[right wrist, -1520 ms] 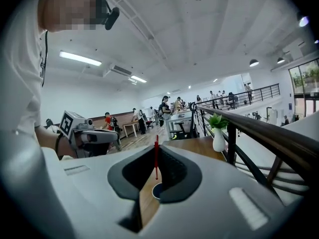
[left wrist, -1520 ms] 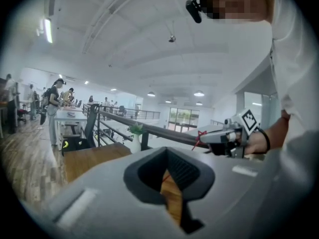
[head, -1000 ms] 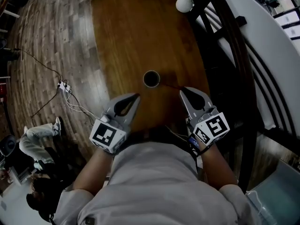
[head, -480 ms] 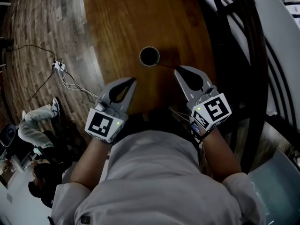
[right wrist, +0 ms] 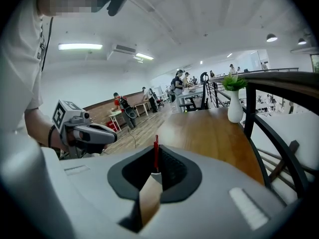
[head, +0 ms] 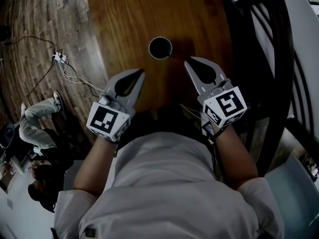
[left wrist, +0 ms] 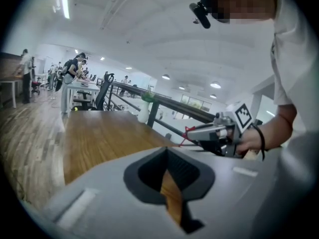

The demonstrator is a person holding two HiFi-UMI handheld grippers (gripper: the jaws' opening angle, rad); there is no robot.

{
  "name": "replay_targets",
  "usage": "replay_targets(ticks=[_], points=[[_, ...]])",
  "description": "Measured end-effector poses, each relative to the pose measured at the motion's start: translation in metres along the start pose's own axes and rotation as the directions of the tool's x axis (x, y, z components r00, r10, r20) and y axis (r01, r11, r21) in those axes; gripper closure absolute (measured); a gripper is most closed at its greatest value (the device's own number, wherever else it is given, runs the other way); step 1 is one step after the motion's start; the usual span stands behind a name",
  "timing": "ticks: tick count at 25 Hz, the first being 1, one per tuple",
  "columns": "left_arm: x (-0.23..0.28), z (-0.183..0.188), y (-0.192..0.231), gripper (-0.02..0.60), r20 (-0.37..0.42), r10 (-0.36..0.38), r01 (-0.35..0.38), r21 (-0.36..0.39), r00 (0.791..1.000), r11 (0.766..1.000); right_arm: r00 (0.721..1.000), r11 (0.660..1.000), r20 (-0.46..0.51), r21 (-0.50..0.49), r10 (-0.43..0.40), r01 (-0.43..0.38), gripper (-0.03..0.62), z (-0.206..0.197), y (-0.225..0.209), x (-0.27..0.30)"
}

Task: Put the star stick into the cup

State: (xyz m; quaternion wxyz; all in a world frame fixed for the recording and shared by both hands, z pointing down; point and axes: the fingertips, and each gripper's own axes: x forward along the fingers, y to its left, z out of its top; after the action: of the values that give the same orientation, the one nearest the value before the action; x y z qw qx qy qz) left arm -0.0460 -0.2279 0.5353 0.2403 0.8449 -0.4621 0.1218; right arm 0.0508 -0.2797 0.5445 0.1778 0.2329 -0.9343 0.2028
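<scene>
Nearest to the head camera, a pale shirt and two bare forearms. Just ahead, holding the left tongs (head: 139, 73) low over the near part of the wooden surface (head: 144, 14), both halves pressed together at the tip and nothing between them. To the right and apart from it, gripping the right tongs (head: 186, 62), closed tightly on the star stick (right wrist: 156, 153): thin and red, standing out from between the tips in the right gripper view, with a small red star at its outer end in the left gripper view. In the head view, pointing this stick toward the dark cup (head: 160, 48), its end very near the rim; not possible to tell if touching. Not inside the cup yet. Cup upright on the surface, a little beyond and between both tips. Further away, a white vase (right wrist: 234, 108) with green leaves near the far edge, next to a dark railing (head: 259, 59). On the left, wooden floor (head: 40, 19) with a white power strip (head: 59, 58) and its cables.
</scene>
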Motion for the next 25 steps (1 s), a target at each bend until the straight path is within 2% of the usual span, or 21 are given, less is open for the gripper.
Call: replay_targets(ticks=[7,17,25], points=[[0.003,-0.001,0.0,0.578,-0.001,0.004,-0.004,-0.021,1.0,1.0,0.999,1.0,-0.051,-0.012,0.014,-0.015,0.568,-0.01,-0.001,0.013],[0.002,-0.002,-0.001,0.578,0.005,0.027,-0.027,-0.001,1.0,1.0,0.999,1.0,-0.051,-0.004,0.012,-0.012,0.562,-0.012,0.001,0.017],[-0.009,0.0,-0.006,0.578,0.012,0.011,-0.011,-0.002,1.0,1.0,0.999,1.0,-0.041,-0.01,-0.019,0.019,0.517,-0.005,0.008,0.006]])
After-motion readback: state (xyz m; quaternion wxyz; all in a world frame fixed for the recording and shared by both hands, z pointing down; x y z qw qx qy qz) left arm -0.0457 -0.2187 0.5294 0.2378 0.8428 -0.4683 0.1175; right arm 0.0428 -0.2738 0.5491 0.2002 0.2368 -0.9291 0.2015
